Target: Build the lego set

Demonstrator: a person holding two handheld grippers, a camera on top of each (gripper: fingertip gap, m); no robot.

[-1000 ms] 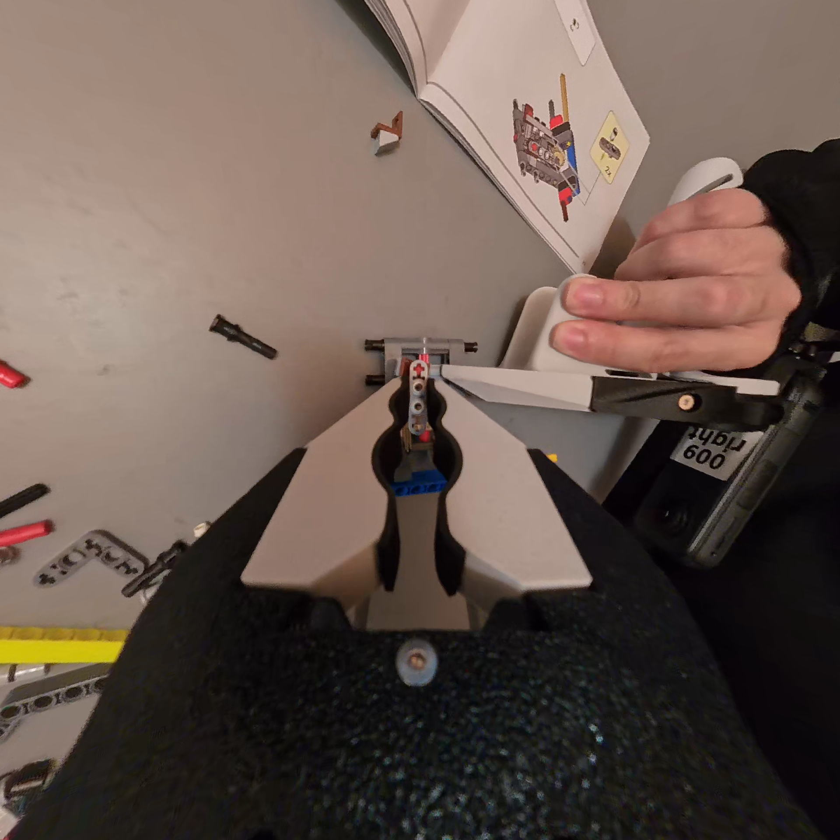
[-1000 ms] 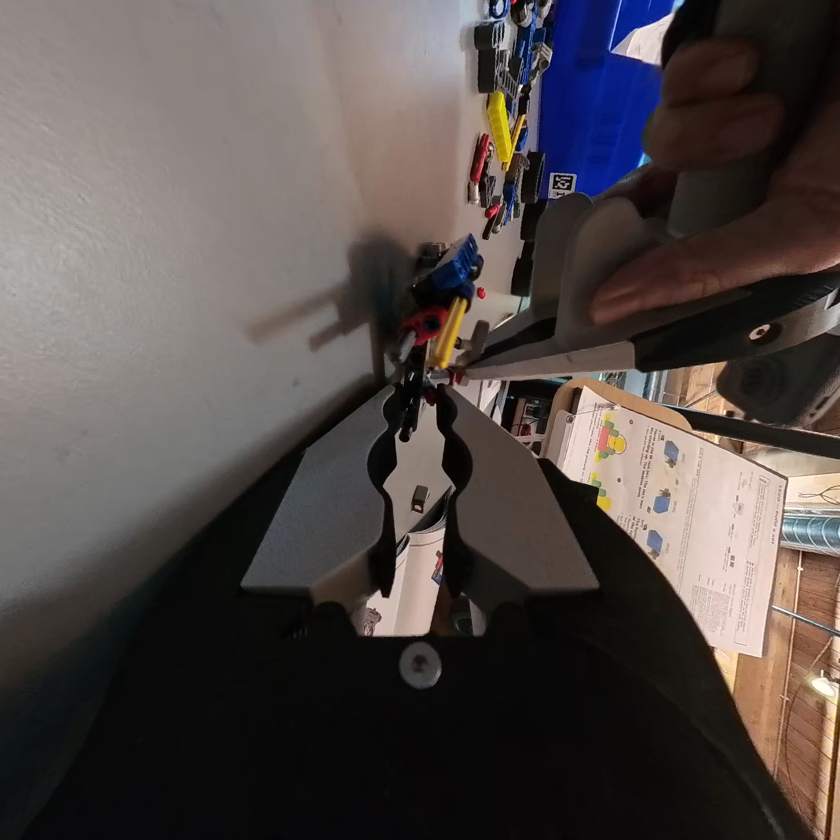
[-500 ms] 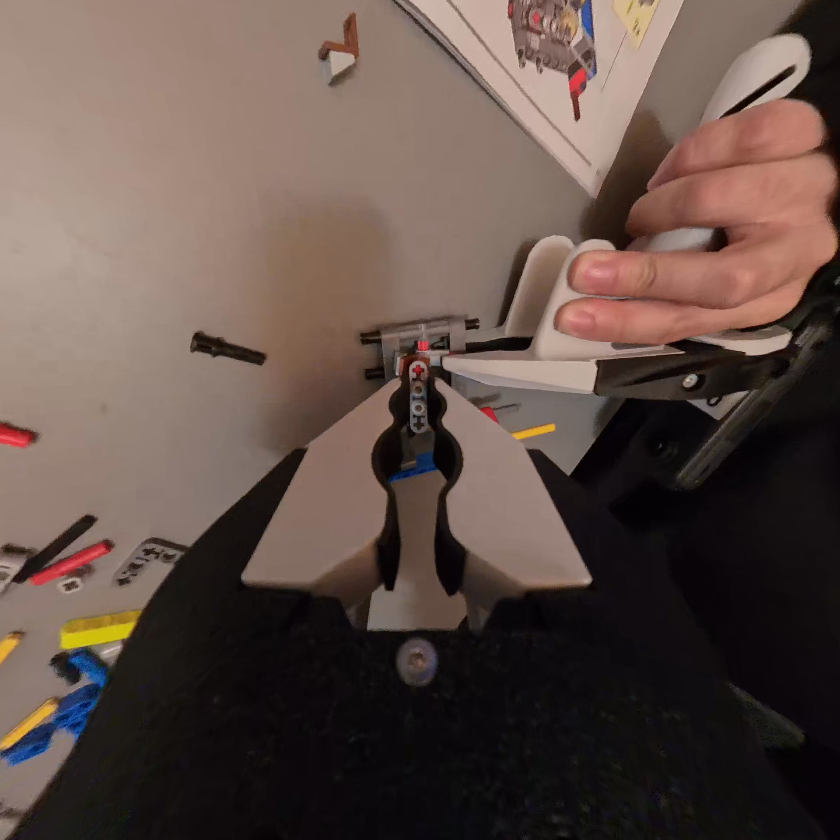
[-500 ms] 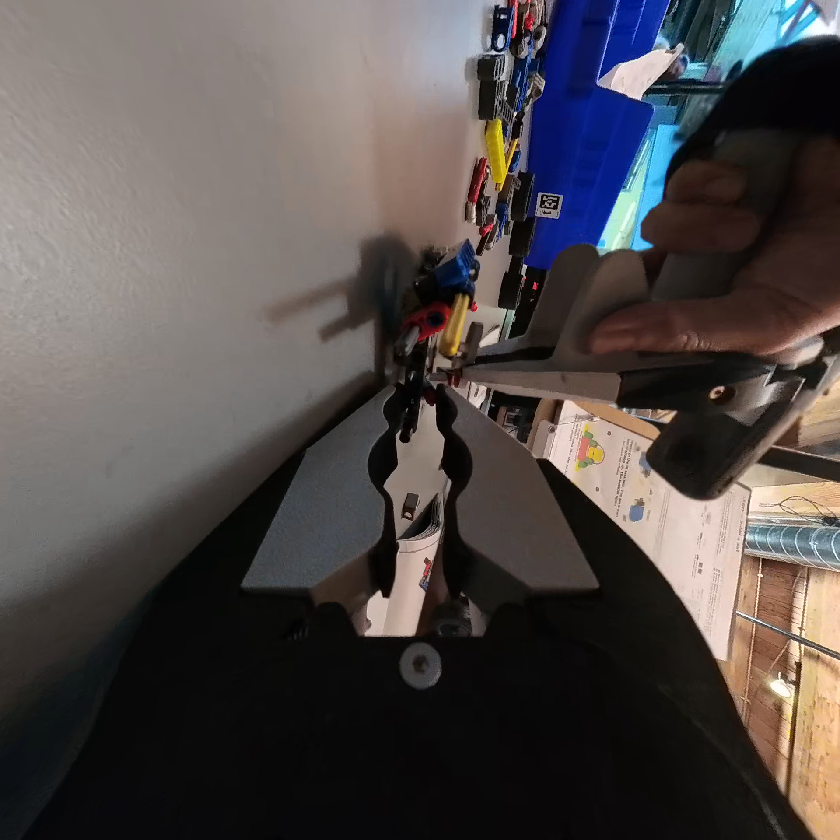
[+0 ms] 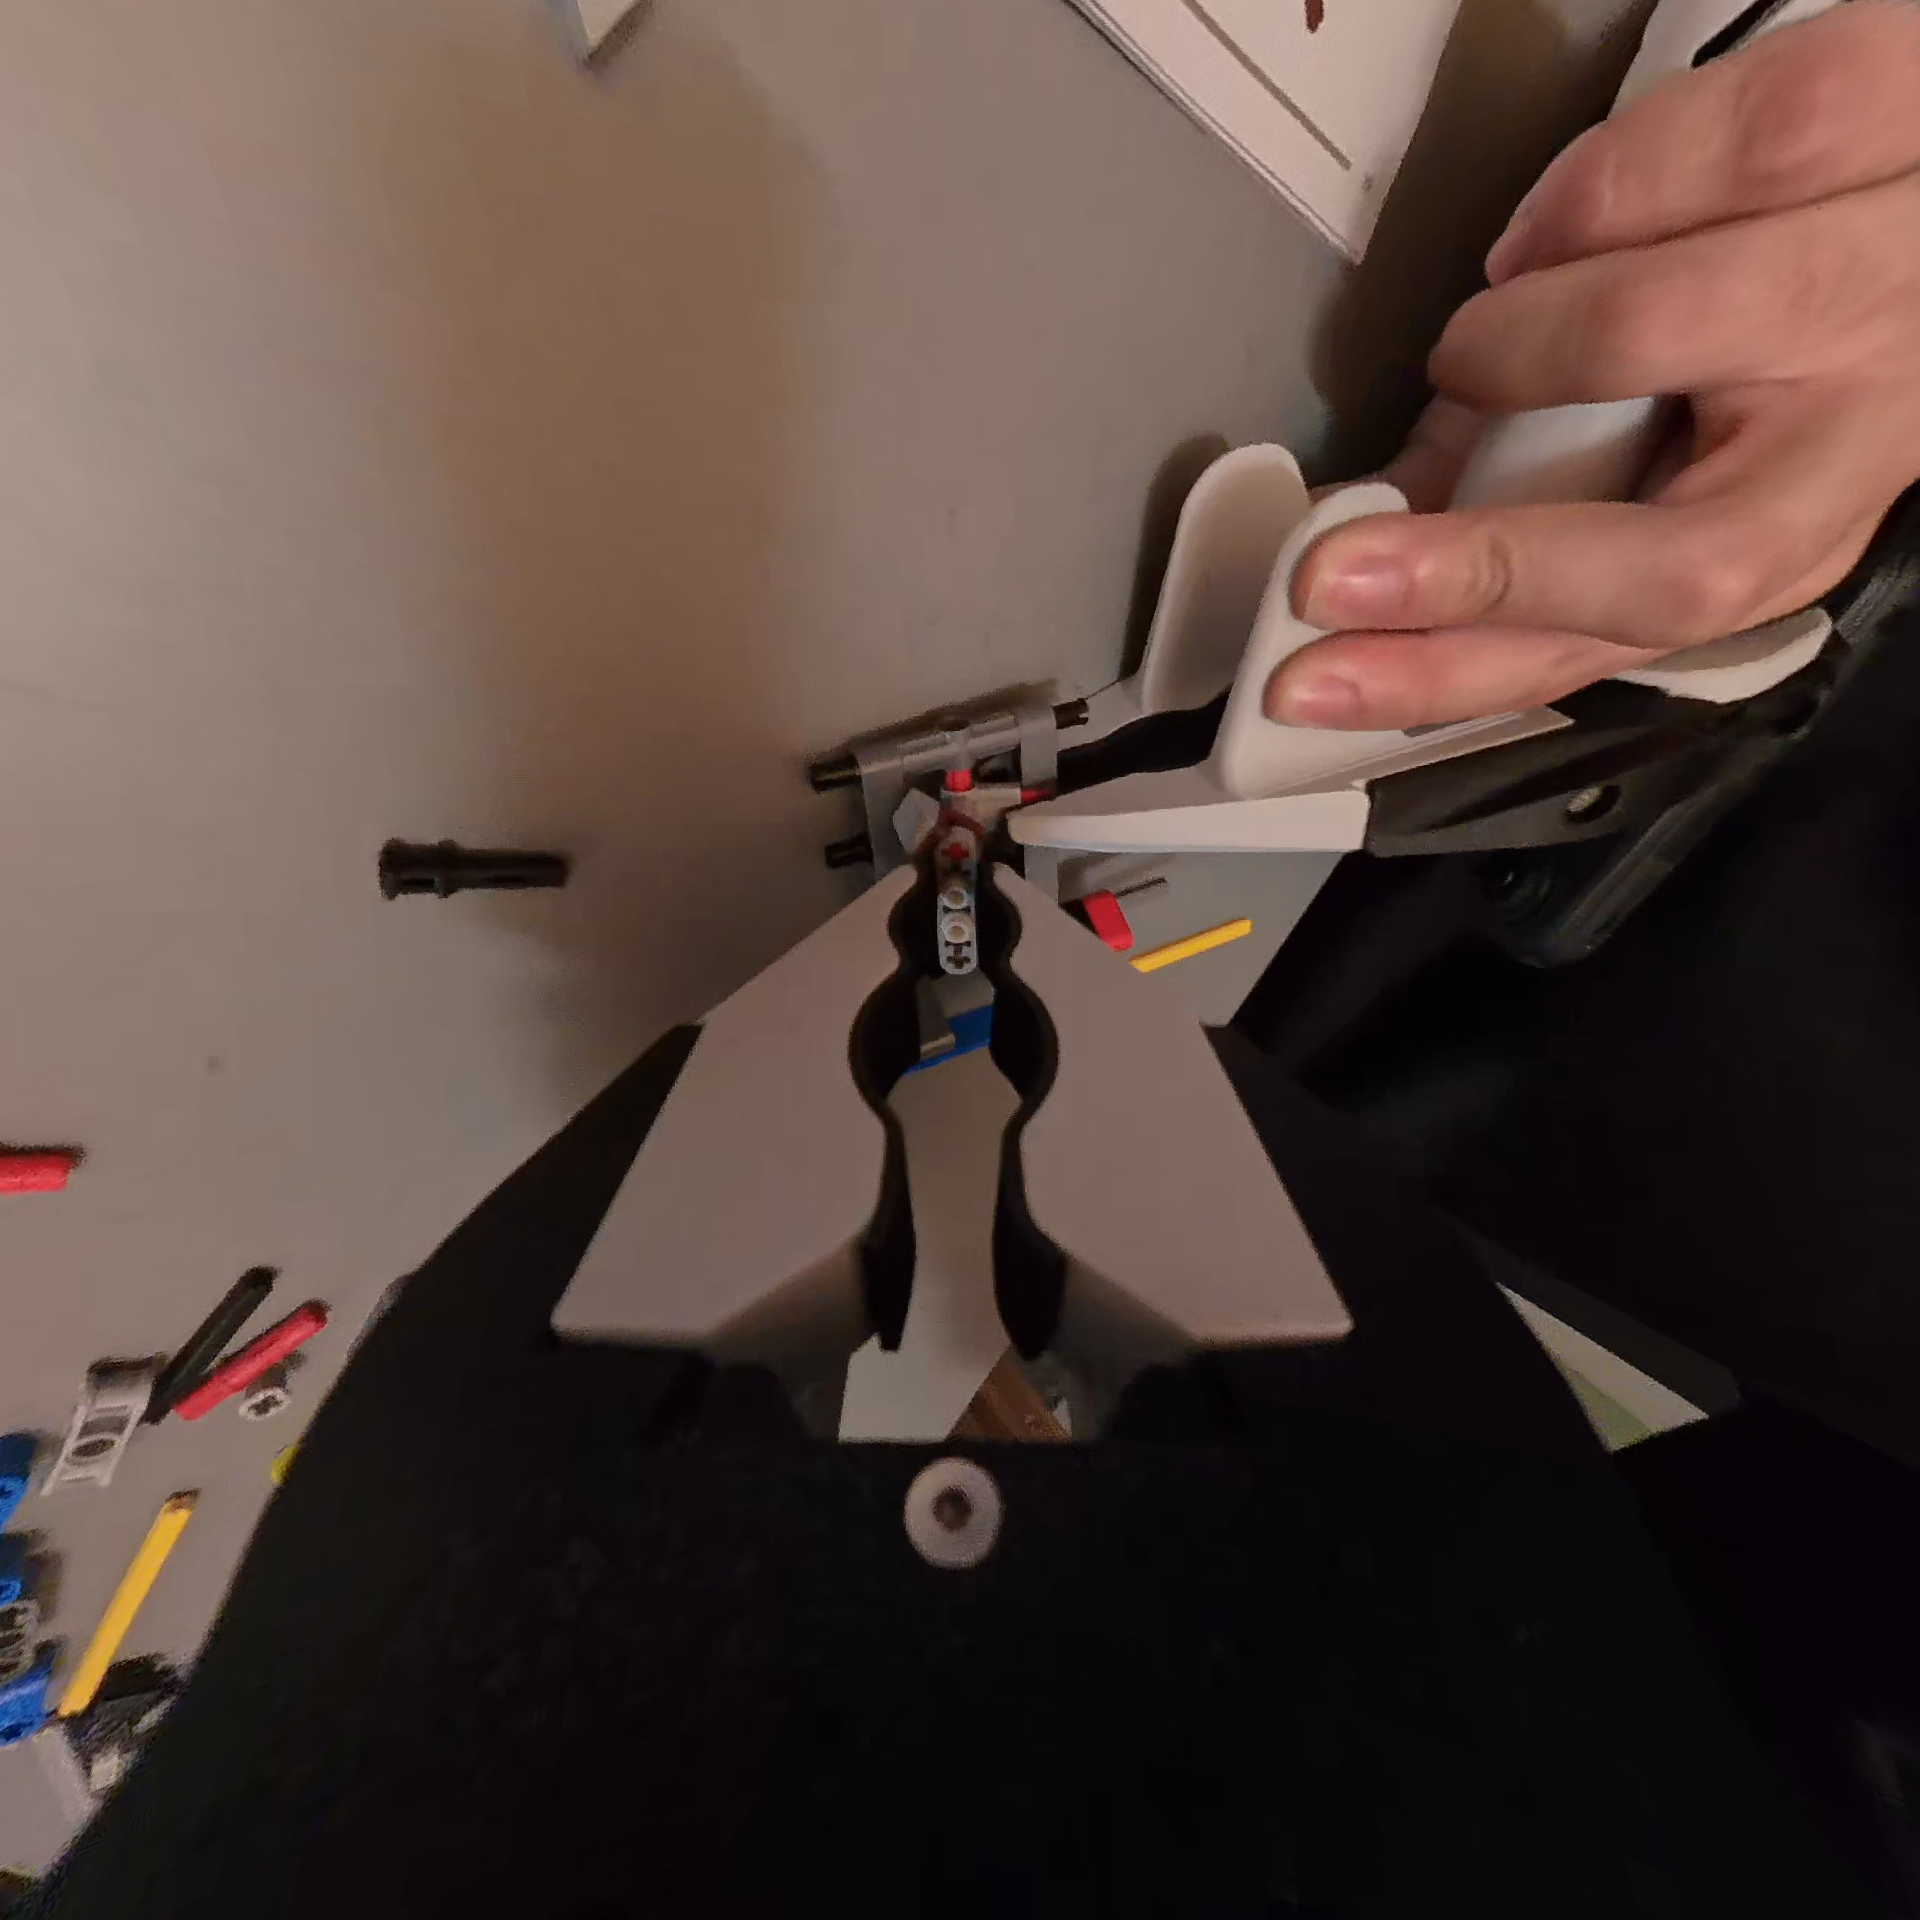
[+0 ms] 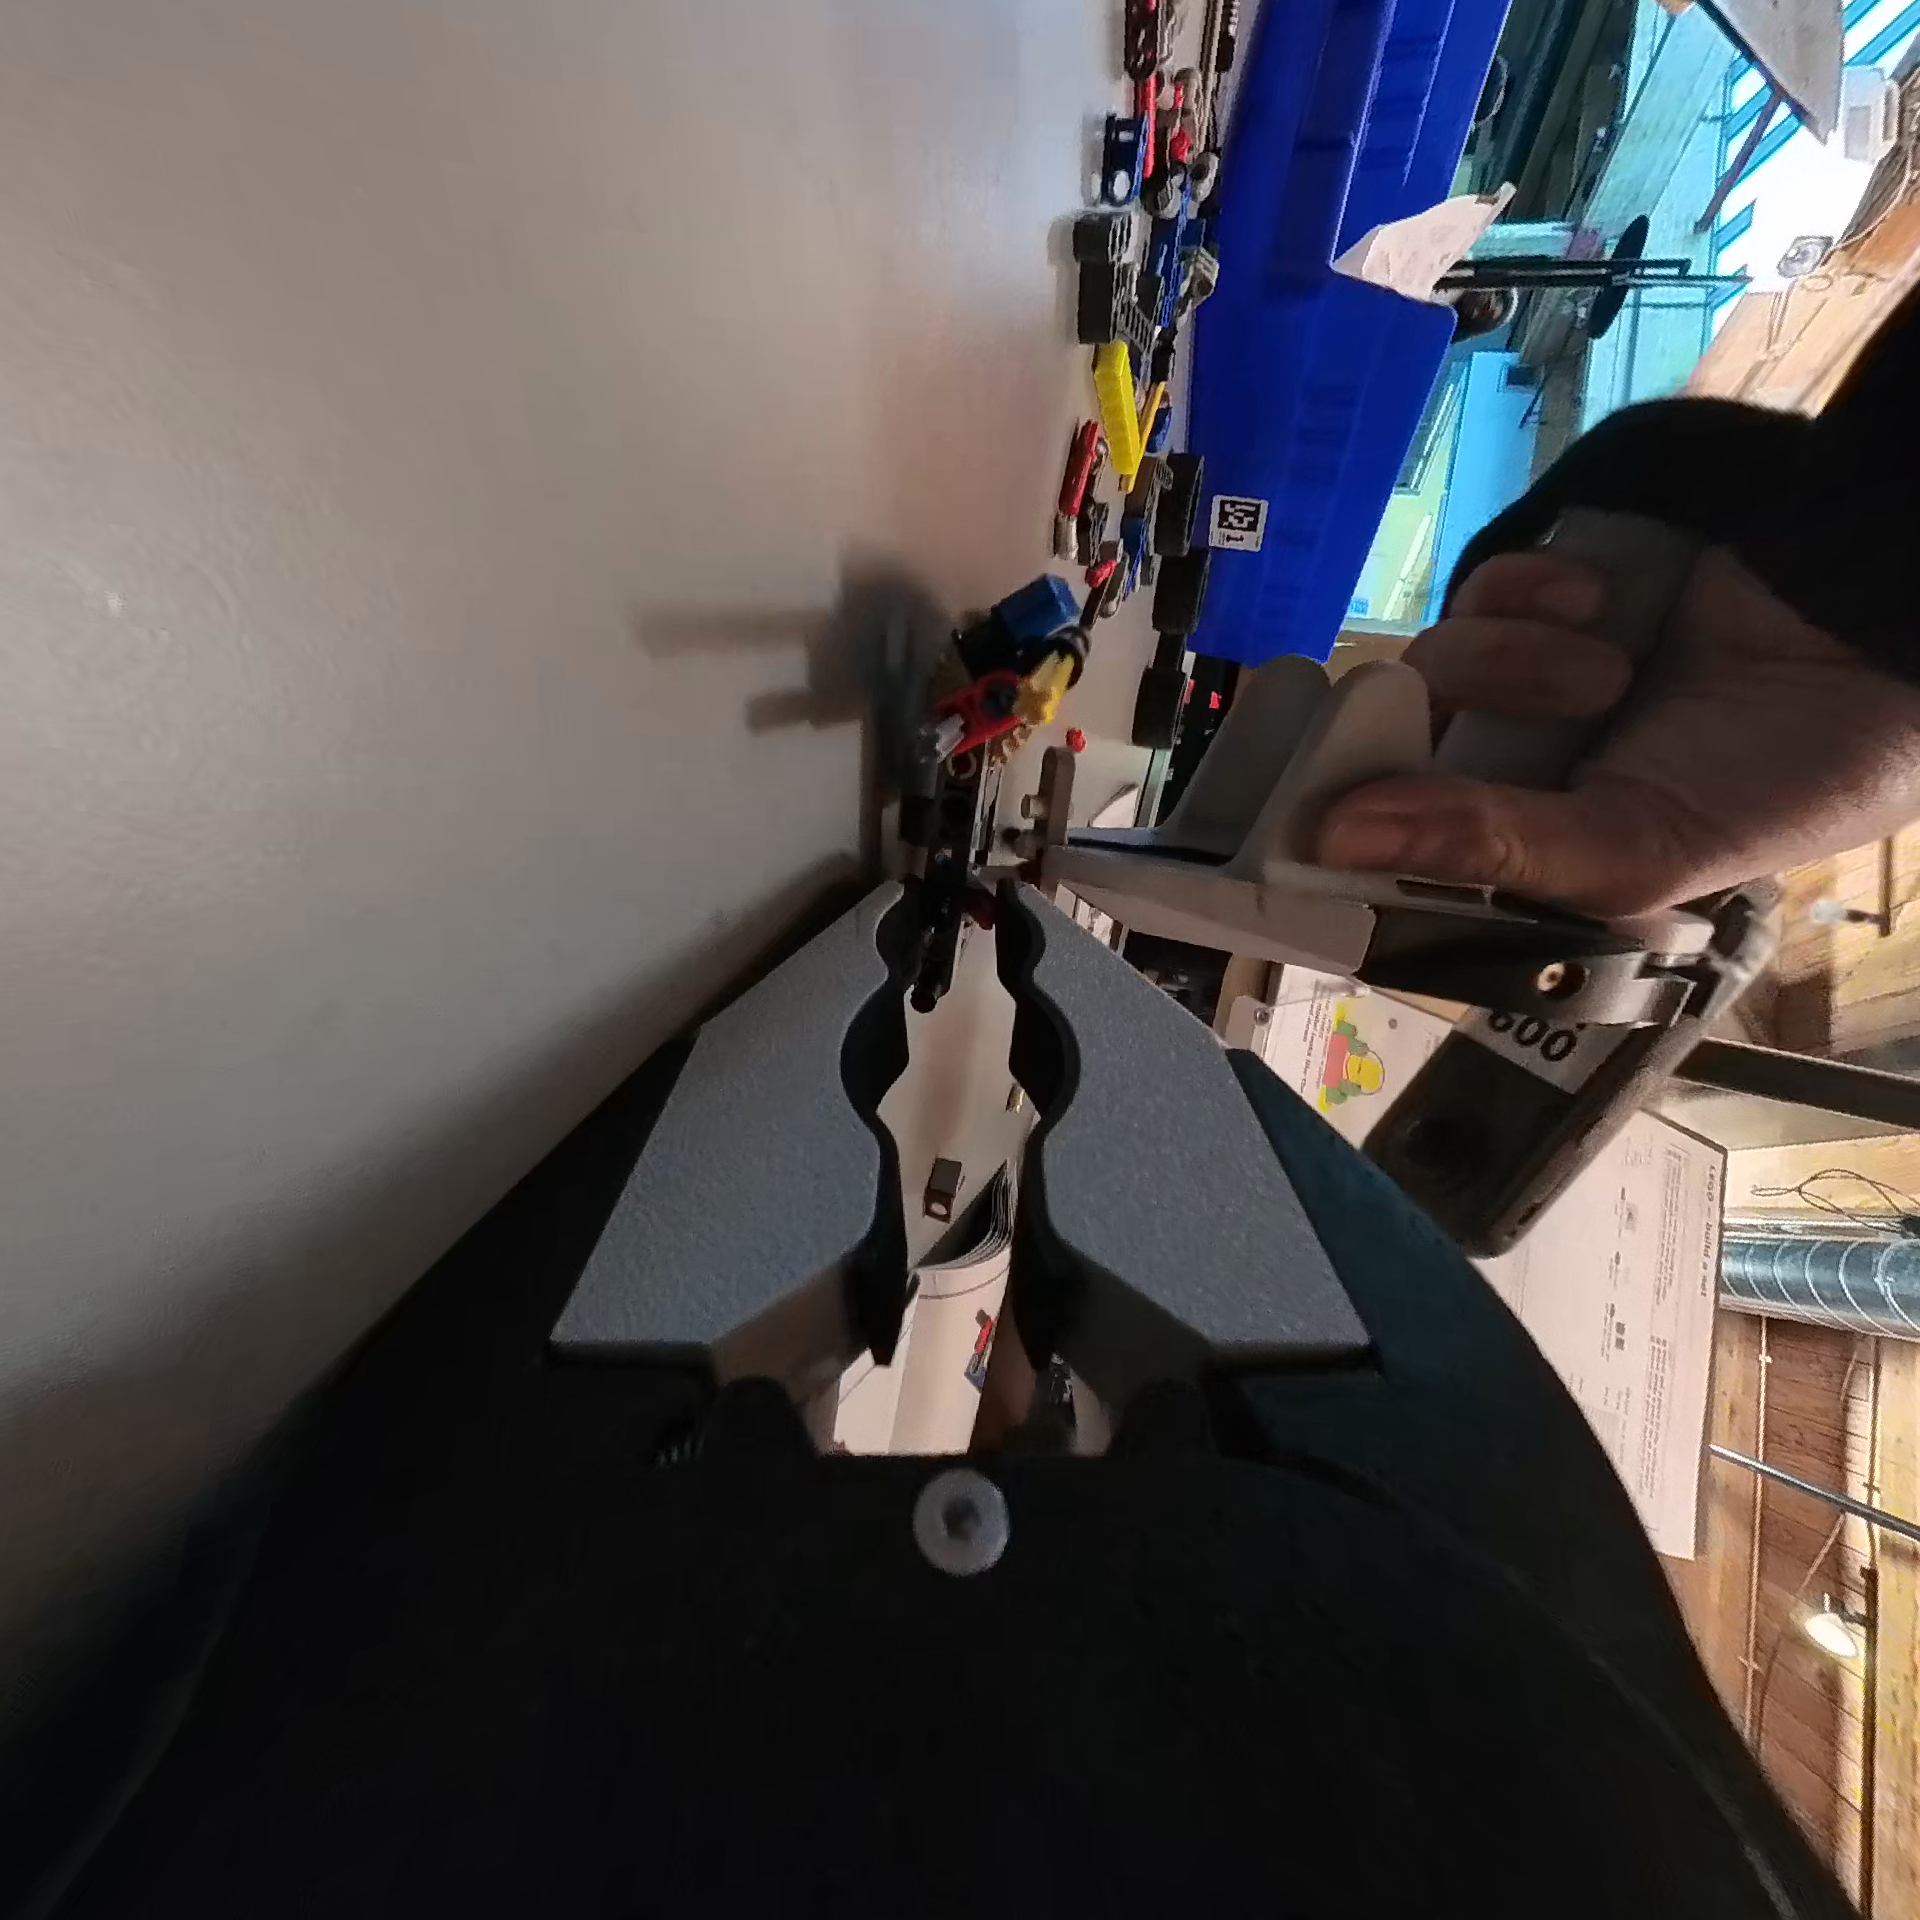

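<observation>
The lego assembly (image 5: 951, 800) sits right at the tips of the left gripper (image 5: 954, 883), pinched between its two fingers: a small light-grey beam with holes stands in the narrow gap, a red cross-piece just above it, and a grey frame with black pins beyond the tips, lying against the grey table (image 5: 468, 416). A blue part of the build shows lower down in the gap, nearer the gripper body. The left gripper is clenched on this assembly.

In the right wrist view the same assembly (image 6: 982, 717) lies just past the tips of the right gripper (image 6: 951, 904), with a black strip of it reaching down between the fingers, close against the left finger; a blue block, a yellow part and a red connector sit at its far end. The right fingers stand a little apart, and I cannot tell whether they press on the strip or merely flank it.

From the left gripper's view, the right gripper (image 5: 1023, 826) comes in from the right, its pale tip touching the assembly, with a hand (image 5: 1621, 436) wrapped around its handle. To the left of the left gripper's tips lies a black pin (image 5: 468, 868), well apart. Loose red, black, yellow and blue pieces (image 5: 208, 1361) lie farther left and nearer the body. A red piece (image 5: 1107, 920) and a thin yellow axle (image 5: 1190, 945) rest just right of the tips. A blue bin (image 6: 1320, 343) stands far ahead of the right gripper, scattered parts beside it.
</observation>
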